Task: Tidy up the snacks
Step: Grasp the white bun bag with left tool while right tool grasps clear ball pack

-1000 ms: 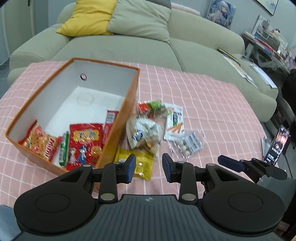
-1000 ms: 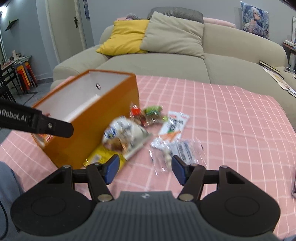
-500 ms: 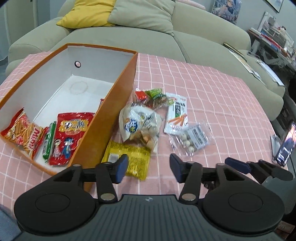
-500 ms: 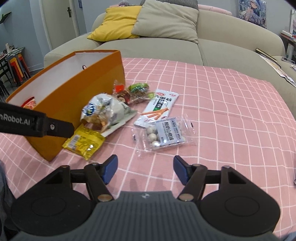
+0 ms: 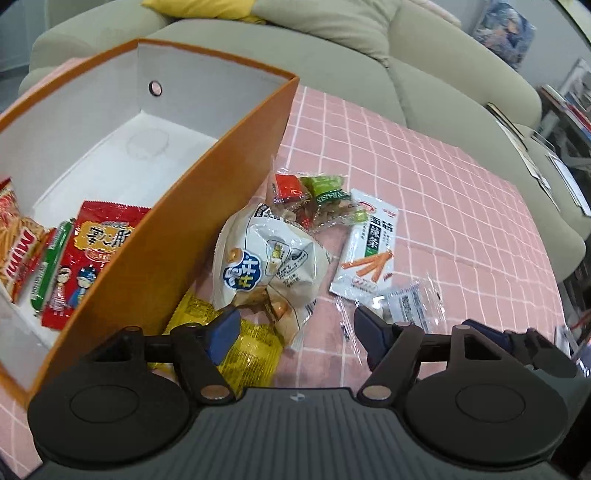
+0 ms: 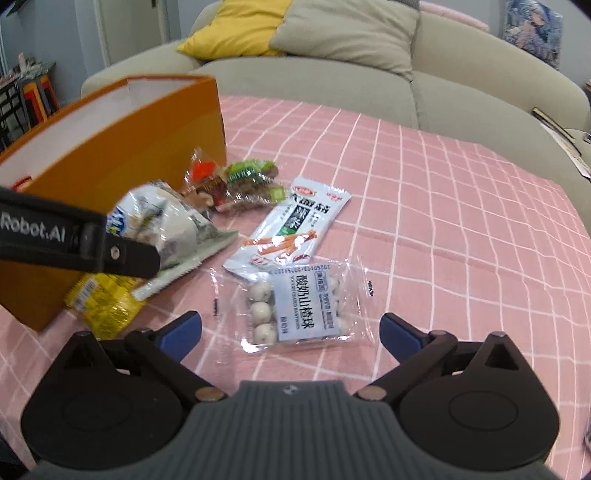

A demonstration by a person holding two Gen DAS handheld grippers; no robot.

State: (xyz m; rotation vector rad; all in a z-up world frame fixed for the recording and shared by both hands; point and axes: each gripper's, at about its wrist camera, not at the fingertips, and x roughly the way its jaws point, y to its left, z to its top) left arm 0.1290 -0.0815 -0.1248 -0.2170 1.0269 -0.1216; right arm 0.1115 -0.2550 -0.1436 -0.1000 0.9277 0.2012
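Over the clear packet [image 6: 295, 306] and white bag [image 5: 269, 266], we have just spread both grippers' jaws wide and empty; slippery film could slide from our pads.

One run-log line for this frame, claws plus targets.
left claw: open, just widened, over white puffed bag | right claw: open, just widened, over clear ball packet | orange box: partly filled

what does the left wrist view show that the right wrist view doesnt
Only the left wrist view looks into the orange box: a red snack packet, a green stick pack and a red-and-white packet lie inside.

Only the right wrist view shows the whole clear bag of white balls between the open right gripper fingers, plus the grey pillow.

Both show the white puffed bag, yellow packet, carrot-stick packet and pink checked cloth.
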